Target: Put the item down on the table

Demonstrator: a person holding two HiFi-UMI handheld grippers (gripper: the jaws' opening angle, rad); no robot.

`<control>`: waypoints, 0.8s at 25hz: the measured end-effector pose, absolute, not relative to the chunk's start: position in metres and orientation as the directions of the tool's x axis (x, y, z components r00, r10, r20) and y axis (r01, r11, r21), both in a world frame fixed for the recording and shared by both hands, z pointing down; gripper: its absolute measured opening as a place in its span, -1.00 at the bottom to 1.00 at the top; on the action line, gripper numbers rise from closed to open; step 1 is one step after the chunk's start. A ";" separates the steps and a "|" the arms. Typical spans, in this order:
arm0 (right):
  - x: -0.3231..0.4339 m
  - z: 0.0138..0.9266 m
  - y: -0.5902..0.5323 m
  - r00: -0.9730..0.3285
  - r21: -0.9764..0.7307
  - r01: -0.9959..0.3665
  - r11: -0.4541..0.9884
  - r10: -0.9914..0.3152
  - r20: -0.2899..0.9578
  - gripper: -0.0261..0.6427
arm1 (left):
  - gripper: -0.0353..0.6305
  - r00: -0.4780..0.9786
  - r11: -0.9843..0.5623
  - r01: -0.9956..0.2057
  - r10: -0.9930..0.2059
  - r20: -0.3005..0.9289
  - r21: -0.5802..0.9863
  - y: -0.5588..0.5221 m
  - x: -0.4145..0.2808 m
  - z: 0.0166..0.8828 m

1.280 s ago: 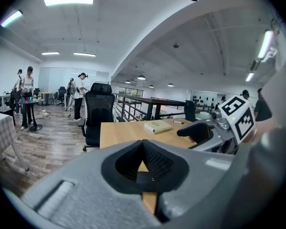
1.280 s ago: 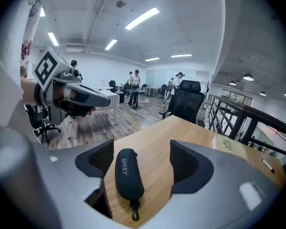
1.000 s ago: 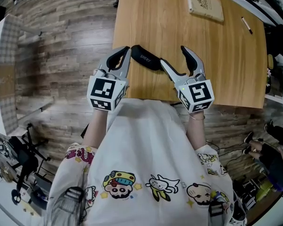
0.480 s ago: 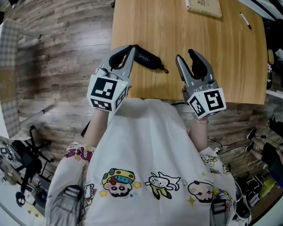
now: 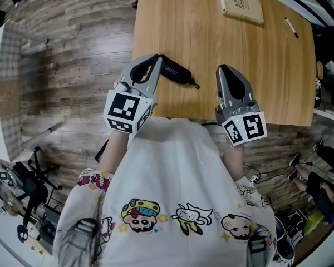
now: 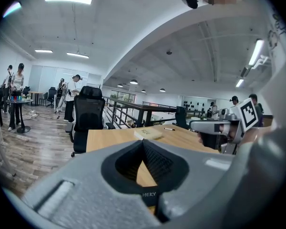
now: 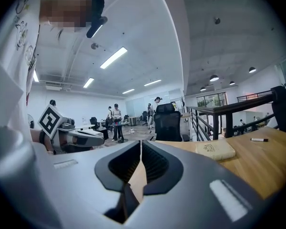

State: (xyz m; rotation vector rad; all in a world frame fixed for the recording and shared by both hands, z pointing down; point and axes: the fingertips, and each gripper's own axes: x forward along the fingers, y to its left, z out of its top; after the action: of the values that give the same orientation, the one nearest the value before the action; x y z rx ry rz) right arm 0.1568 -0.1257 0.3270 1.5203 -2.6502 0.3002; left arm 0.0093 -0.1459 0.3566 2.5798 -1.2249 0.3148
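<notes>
A long black pouch [image 5: 177, 73] with white lettering lies on the wooden table [image 5: 211, 38] near its front edge. My left gripper [image 5: 156, 59] is shut at the pouch's left end. In the left gripper view the pouch [image 6: 150, 194] shows between the jaws, below the closed tips of the left gripper [image 6: 143, 143]. My right gripper [image 5: 227, 69] is over the table to the right of the pouch and apart from it. Its jaws are closing, with nothing between them. In the right gripper view only a thin slit is left at the right gripper's [image 7: 141, 144] tips.
A tan book [image 5: 242, 6] lies at the table's far side, with a pen [image 5: 291, 28] to its right. A black office chair [image 6: 88, 116] stands beyond the far end of the table. People stand farther off in the room.
My right gripper has let go of the pouch's right end, drawn away to the right and closed its jaws. The pouch now lies flat. The left gripper has barely moved.
</notes>
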 end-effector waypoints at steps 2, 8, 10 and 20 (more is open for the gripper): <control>0.156 0.326 -0.127 -0.500 -0.134 -0.865 0.483 -0.853 0.151 -0.89 | -0.89 0.617 -0.604 -0.783 -0.725 0.307 0.148 -0.146 0.008 0.357; 0.157 0.328 -0.128 -0.486 -0.135 -0.873 0.469 -0.861 0.153 -0.89 | -0.89 0.604 -0.588 -0.794 -0.737 0.304 0.153 -0.145 0.001 0.357; 0.157 0.330 -0.129 -0.490 -0.144 -0.871 0.471 -0.856 0.163 -0.89 | -0.89 0.599 -0.582 -0.798 -0.740 0.306 0.155 -0.144 -0.001 0.357; 0.152 0.340 -0.133 -0.498 -0.144 -0.867 0.477 -0.843 0.202 -0.89 | -0.89 0.589 -0.571 -0.806 -0.750 0.302 0.155 -0.145 -0.006 0.356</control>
State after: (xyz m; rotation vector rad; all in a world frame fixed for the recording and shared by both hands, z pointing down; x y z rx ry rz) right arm 0.1525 -0.1331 0.3398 1.5165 -2.6103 0.3460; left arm -0.0057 -0.1454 0.3558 2.5451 -1.2776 0.2935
